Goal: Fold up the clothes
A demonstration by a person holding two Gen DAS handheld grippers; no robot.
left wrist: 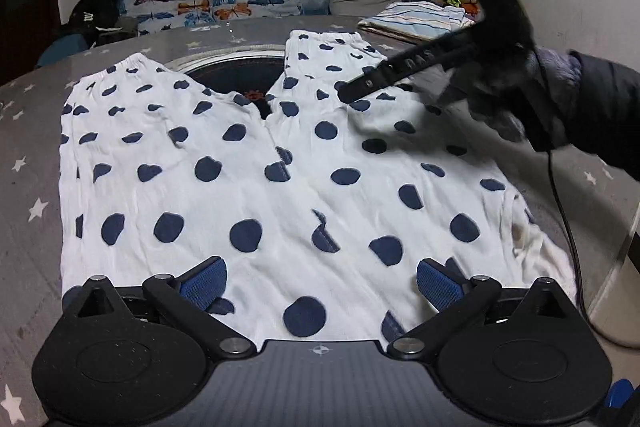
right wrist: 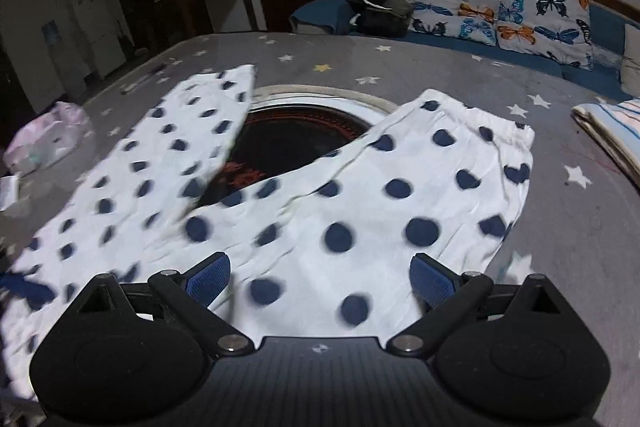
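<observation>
We are hovering our left gripper (left wrist: 318, 283) and right gripper (right wrist: 320, 279), both with jaws apart and empty, over the trousers (left wrist: 248, 163) lying flat and unfolded on the bench (left wrist: 24, 131), every fold remaining.

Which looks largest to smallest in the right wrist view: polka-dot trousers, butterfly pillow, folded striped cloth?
1. polka-dot trousers, nearest the camera.
2. butterfly pillow, farther off.
3. folded striped cloth; cut off by the frame edge, so unsure.
</observation>
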